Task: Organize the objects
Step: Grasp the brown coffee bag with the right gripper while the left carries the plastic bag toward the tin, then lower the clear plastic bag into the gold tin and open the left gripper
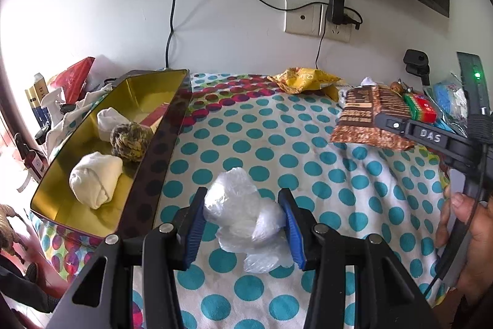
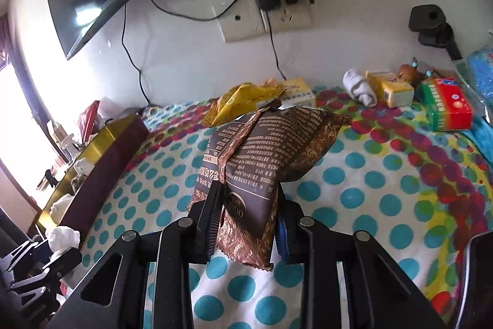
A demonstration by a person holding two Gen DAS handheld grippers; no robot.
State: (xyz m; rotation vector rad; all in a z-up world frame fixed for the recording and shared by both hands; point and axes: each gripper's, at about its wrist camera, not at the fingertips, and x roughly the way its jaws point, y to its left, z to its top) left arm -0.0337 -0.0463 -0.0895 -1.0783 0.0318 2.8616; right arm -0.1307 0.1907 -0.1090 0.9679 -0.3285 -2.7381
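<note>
My left gripper [image 1: 243, 205] is shut on a crumpled clear plastic bag [image 1: 237, 202] and holds it just above the dotted cloth. To its left stands an open gold-lined tin box [image 1: 160, 132] holding two white cloth rolls [image 1: 95, 179] and a dark rope ball [image 1: 129, 141]. My right gripper [image 2: 248, 202] is shut on a brown snack packet [image 2: 268, 147] and holds it lifted above the cloth; the packet also shows in the left wrist view [image 1: 369, 119], far right. The tin also shows in the right wrist view [image 2: 101, 162], at the left.
A yellow snack bag [image 1: 305, 79] lies by the wall. A red-green box [image 2: 446, 104], yellow cartons [image 2: 394, 90], a white sock roll [image 2: 360, 87] and blue packets [image 2: 480, 70] crowd the back right. Bottles and a red bag [image 1: 74, 76] stand beyond the tin.
</note>
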